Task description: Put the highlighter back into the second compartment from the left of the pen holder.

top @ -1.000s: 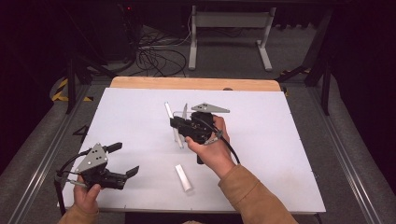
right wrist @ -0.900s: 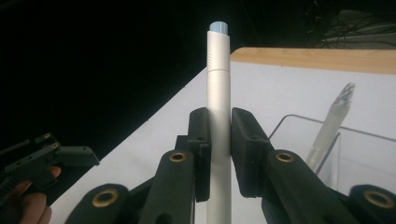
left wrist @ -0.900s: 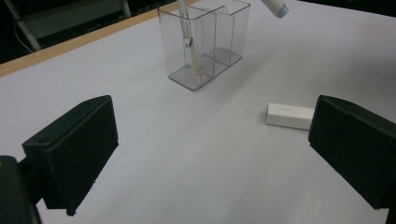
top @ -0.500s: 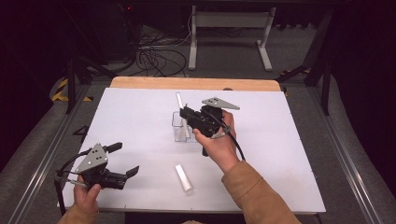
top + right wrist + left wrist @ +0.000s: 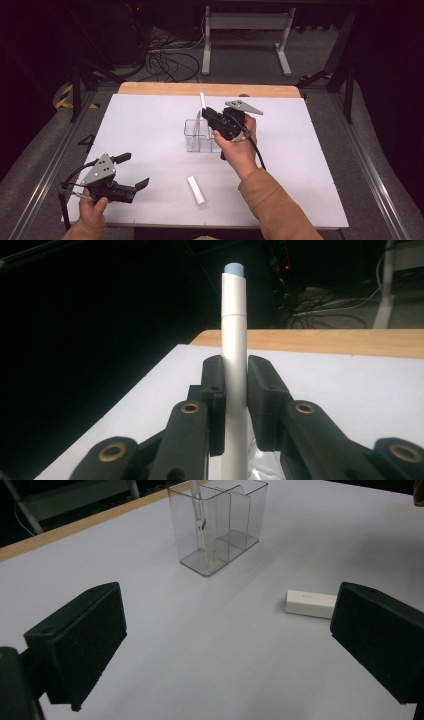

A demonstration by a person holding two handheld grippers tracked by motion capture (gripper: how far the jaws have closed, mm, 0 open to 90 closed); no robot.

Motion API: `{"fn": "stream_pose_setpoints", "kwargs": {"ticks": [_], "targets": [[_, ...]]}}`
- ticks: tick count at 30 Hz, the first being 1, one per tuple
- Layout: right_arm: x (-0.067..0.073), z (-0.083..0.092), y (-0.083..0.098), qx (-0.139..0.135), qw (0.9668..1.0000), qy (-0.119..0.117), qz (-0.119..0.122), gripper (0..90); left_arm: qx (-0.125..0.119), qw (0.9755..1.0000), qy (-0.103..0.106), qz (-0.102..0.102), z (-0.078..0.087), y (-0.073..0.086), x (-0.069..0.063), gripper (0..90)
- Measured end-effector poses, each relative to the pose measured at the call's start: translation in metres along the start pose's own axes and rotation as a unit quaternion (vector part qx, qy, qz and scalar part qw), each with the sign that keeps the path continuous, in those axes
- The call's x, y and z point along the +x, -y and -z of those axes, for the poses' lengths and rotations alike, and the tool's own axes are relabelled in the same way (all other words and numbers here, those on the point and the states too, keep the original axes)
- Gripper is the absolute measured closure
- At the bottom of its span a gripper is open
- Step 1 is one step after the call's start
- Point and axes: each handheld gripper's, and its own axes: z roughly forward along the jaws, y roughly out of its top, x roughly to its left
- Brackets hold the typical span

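Note:
My right gripper (image 5: 211, 120) is shut on a white pen (image 5: 202, 101) and holds it upright just above the clear divided box (image 5: 192, 141) at the table's middle. In the right gripper view the pen (image 5: 234, 335), with its pale blue tip up, is pinched between the two pads of that gripper (image 5: 235, 385). A second slim white pen (image 5: 201, 527) leans inside one compartment of the box (image 5: 235, 515). A short white cap or eraser (image 5: 196, 190) lies on the table nearer me. My left gripper (image 5: 134, 170) rests open at the near left, nothing between its jaws.
The white table (image 5: 150, 120) has a wooden strip (image 5: 210, 89) along its far edge. Behind it are cables (image 5: 165, 60) and a metal stand (image 5: 245, 35) on the floor. The white piece (image 5: 310, 603) lies beside my left gripper's right-hand jaw.
My right gripper has carried the pen away from me and slightly right, to above the box, which now shows at its left. The left gripper has stayed put.

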Motion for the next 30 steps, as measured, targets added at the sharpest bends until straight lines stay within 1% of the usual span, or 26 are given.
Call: {"fn": "stream_pose_setpoints", "kwargs": {"ticks": [2, 4, 8, 9, 13, 19, 23, 30], "targets": [[-0.003, -0.002, 0.000, -0.005, 1.0000, 0.004, 0.001, 78.6, 0.000, 1.0000, 0.000, 0.000, 0.000, 0.000, 0.000, 2.2], [-0.005, -0.003, 0.000, -0.007, 0.9999, 0.010, -0.004, 78.6, 0.000, 1.0000, 0.000, 0.000, 0.000, 0.000, 0.000, 2.2], [-0.008, -0.006, 0.000, -0.012, 0.9996, 0.015, -0.022, 78.6, 0.002, 1.0000, 0.003, 0.000, 0.000, 0.000, -0.001, 2.2], [-0.008, -0.007, 0.000, -0.012, 0.9995, 0.016, -0.023, 78.6, 0.002, 1.0000, 0.003, 0.000, 0.000, 0.000, -0.001, 2.2], [-0.011, -0.010, 0.001, -0.019, 0.9991, 0.028, -0.024, 78.6, 0.001, 1.0000, 0.001, 0.000, 0.000, 0.000, 0.000, 2.2], [-0.016, -0.014, 0.001, -0.025, 0.9982, 0.044, -0.033, 78.6, 0.002, 1.0000, 0.001, 0.000, 0.000, 0.000, 0.000, 2.2], [-0.017, -0.016, 0.002, -0.028, 0.9977, 0.048, -0.039, 78.6, 0.002, 1.0000, 0.001, 0.000, 0.000, 0.000, 0.000, 2.2], [-0.018, -0.021, 0.004, -0.026, 0.9972, 0.058, -0.038, 78.6, 0.001, 1.0000, 0.000, -0.001, 0.000, 0.000, 0.000, 2.2]]}}
